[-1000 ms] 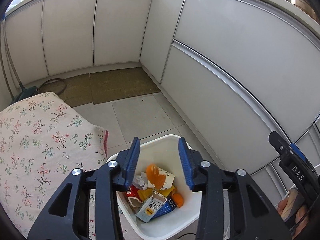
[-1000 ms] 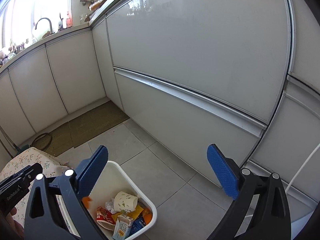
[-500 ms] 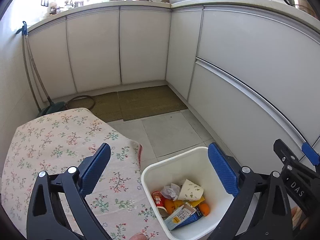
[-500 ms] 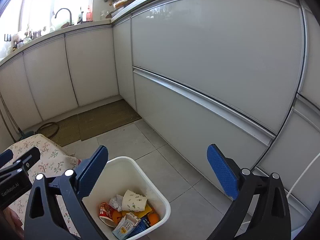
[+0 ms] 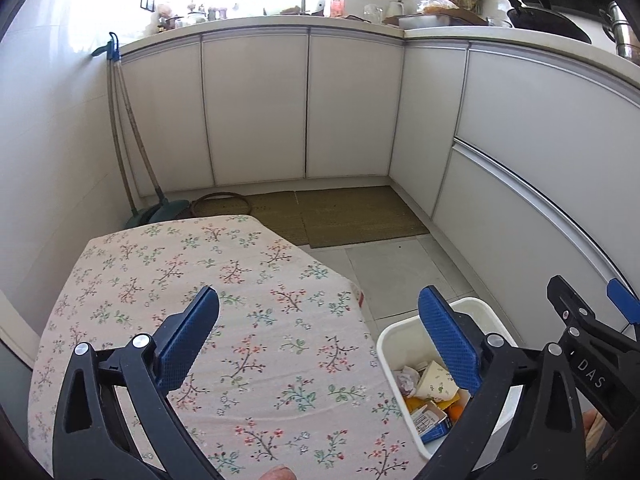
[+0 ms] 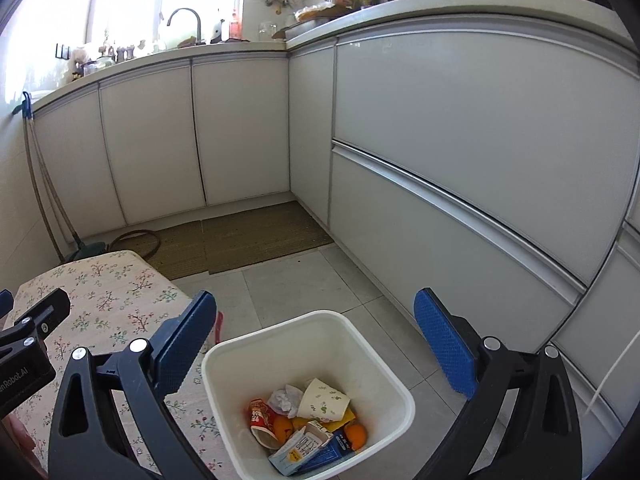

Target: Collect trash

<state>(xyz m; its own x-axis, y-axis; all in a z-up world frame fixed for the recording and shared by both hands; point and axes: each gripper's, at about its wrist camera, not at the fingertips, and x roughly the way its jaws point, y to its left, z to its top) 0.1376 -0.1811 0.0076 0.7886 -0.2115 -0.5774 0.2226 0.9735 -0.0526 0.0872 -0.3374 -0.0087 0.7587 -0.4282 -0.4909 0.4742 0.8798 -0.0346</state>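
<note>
A white bin (image 6: 384, 376) stands on the floor beside the table; it also shows in the left wrist view (image 5: 476, 312). It holds a paper cup (image 6: 324, 400), a crumpled wrapper, a red packet (image 6: 260, 420), orange peel (image 6: 356, 434) and a blue carton (image 6: 304, 450). My left gripper (image 5: 318, 342) is open and empty, above the table edge. My right gripper (image 6: 314, 344) is open and empty, above the bin.
A floral tablecloth (image 5: 200, 300) covers the table left of the bin. White cabinets (image 6: 460, 152) run along the back and right. Brown mats (image 5: 344, 216) lie on the tiled floor. Mop handles (image 5: 128, 160) lean in the far left corner.
My left gripper opened wide and an orange peel dropped into the bin. Both grippers rose and pulled back; the left swung left over the table.
</note>
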